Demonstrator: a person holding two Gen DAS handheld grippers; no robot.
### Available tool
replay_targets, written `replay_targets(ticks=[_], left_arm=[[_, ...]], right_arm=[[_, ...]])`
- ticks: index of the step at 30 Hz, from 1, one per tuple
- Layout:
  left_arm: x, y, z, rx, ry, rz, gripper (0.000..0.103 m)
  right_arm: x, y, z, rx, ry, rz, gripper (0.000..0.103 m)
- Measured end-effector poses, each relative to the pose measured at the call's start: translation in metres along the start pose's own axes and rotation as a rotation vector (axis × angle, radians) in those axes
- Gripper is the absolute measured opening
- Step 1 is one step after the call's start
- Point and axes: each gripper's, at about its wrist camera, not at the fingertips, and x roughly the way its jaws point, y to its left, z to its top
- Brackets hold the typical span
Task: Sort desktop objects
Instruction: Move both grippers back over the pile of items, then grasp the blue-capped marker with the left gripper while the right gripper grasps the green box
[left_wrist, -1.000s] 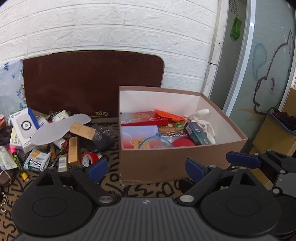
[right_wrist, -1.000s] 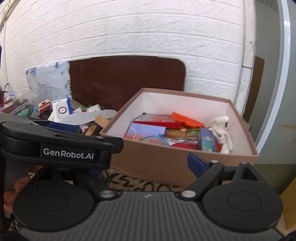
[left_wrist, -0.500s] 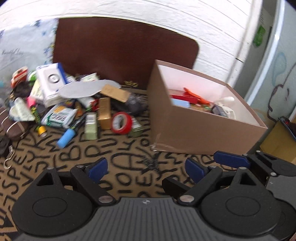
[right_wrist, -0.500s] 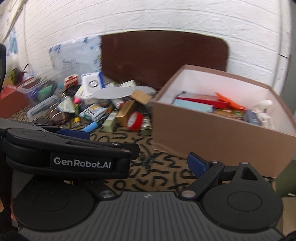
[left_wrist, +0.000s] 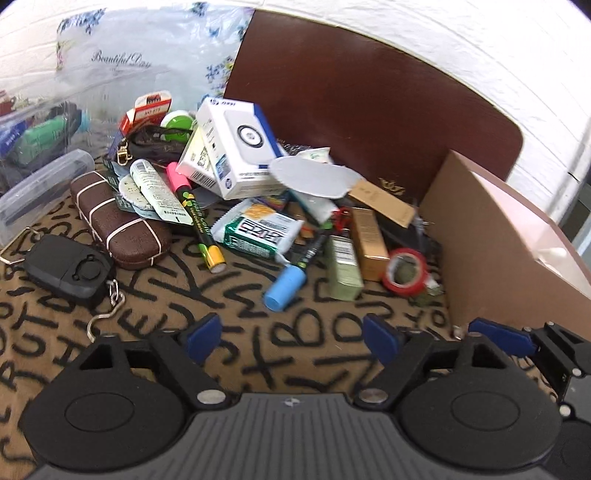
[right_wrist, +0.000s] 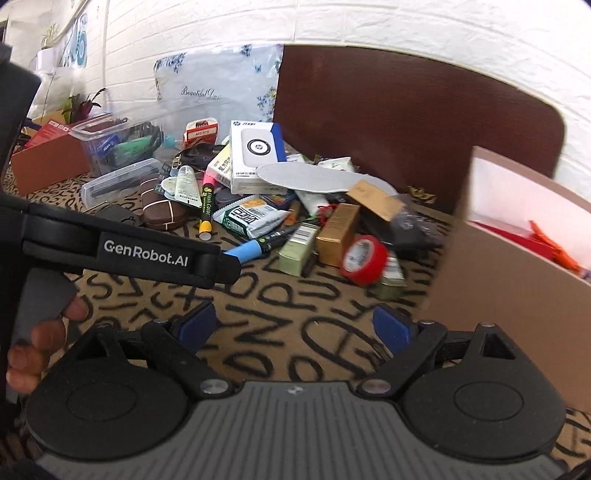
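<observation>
A heap of small objects lies on the letter-patterned cloth (left_wrist: 314, 339): a blue-capped marker (left_wrist: 286, 291), a red tape roll (left_wrist: 404, 271), a gold box (left_wrist: 369, 242), a green box (left_wrist: 343, 266), a white HP box (left_wrist: 240, 147) and a brown glasses case (left_wrist: 118, 218). The brown cardboard box (left_wrist: 498, 251) stands to the right. My left gripper (left_wrist: 291, 339) hovers in front of the marker, jaws closing with nothing between them. My right gripper (right_wrist: 293, 328) is open and empty, short of the tape roll (right_wrist: 364, 260) and left of the cardboard box (right_wrist: 509, 280).
A black hanging scale (left_wrist: 68, 271) and a clear pencil case (left_wrist: 40, 184) lie at the left. A clear plastic tub (right_wrist: 118, 140) stands behind them. A dark brown board (left_wrist: 369, 103) leans on the white brick wall. A hand (right_wrist: 37, 343) holds the left gripper's handle.
Both views have swung left and down, from the cardboard box onto the heap of objects, which now looks closer. The left gripper's jaws have narrowed a little.
</observation>
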Motion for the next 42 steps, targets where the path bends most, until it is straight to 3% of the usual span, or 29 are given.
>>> replay_targets(ticks=[2,3,7,9,12,17,18,21,24,30,42], left_arm=[[0.012,0.006,0.005,-0.004,0.010,-0.006,0.074],[0.017,0.009,0.006,-0.004,0.013,-0.006,0.067],[0.036,0.016,0.013,-0.006,0.029,-0.024,0.050],[0.044,0.018,0.015,-0.003,0.032,-0.031,0.039],[0.053,0.019,0.018,0.008,0.033,-0.049,0.037],[0.062,0.019,0.022,0.018,0.028,-0.074,0.037],[0.063,0.019,0.022,0.027,0.028,-0.074,0.033],[0.063,0.019,0.022,0.029,0.040,-0.098,0.025],[0.058,0.014,0.020,0.053,0.051,-0.115,0.020],[0.036,-0.001,0.001,0.116,0.090,-0.136,0.017],[-0.039,-0.004,-0.063,0.142,0.142,-0.202,0.017]], right_arm=[[0.015,0.001,0.004,0.010,-0.006,-0.008,0.086],[0.023,0.001,0.007,0.010,-0.008,-0.012,0.078],[0.052,0.003,0.014,-0.001,0.003,-0.038,0.066],[0.066,0.002,0.017,0.006,0.012,-0.038,0.054],[0.080,0.001,0.020,0.015,0.023,-0.046,0.041],[0.097,0.002,0.022,0.013,0.027,-0.062,0.038],[0.100,0.003,0.022,0.012,0.032,-0.056,0.033],[0.099,0.006,0.021,-0.002,0.032,-0.068,0.031],[0.091,0.008,0.020,-0.018,0.031,-0.050,0.023],[0.057,0.003,0.006,0.001,0.079,0.000,0.021],[-0.062,-0.010,-0.071,0.065,0.134,-0.011,0.020]])
